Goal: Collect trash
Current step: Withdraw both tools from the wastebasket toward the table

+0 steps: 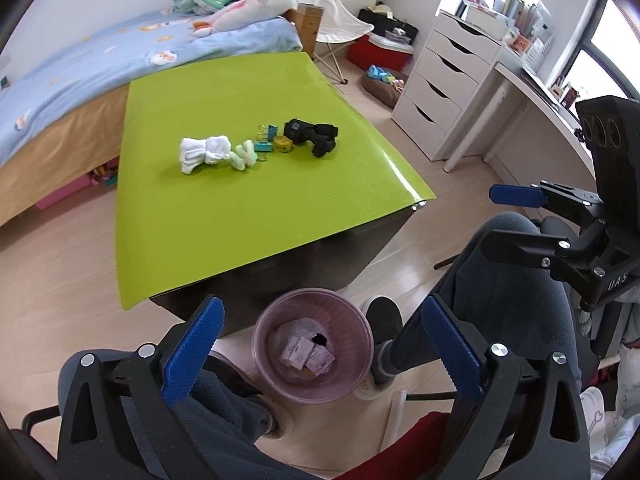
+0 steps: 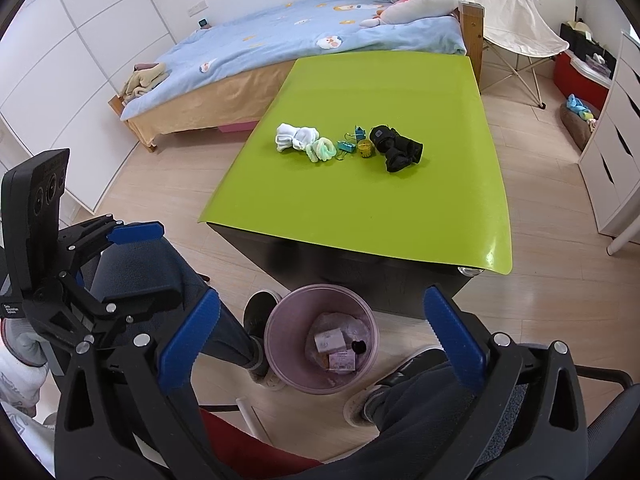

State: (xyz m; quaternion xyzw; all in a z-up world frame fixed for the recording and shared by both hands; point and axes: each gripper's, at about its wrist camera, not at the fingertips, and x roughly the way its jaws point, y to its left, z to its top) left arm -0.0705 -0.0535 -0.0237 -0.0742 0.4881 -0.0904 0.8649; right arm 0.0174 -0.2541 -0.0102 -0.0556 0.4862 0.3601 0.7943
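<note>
A pink translucent trash bin (image 1: 262, 344) (image 2: 276, 344) stands on the floor in front of the green table, between a seated person's feet. Inside it lie small paper boxes (image 1: 304, 354) (image 2: 330, 340) and a small dark scrap (image 1: 319, 338) (image 2: 359, 346). My left gripper (image 1: 322, 308) (image 2: 168, 260) hangs above the bin, open wide, with nothing between its blue pads. My right gripper (image 2: 323, 298) (image 1: 492, 216) is also open and empty, held over the bin from the other side.
On the green table (image 1: 240, 220) (image 2: 440, 220) lie white socks (image 1: 204, 154), a pale green bundle (image 1: 244, 156), binder clips (image 1: 266, 138), a yellow tape measure (image 1: 284, 143) and black cloth (image 1: 316, 138). A bed, a folding chair and white drawers surround it.
</note>
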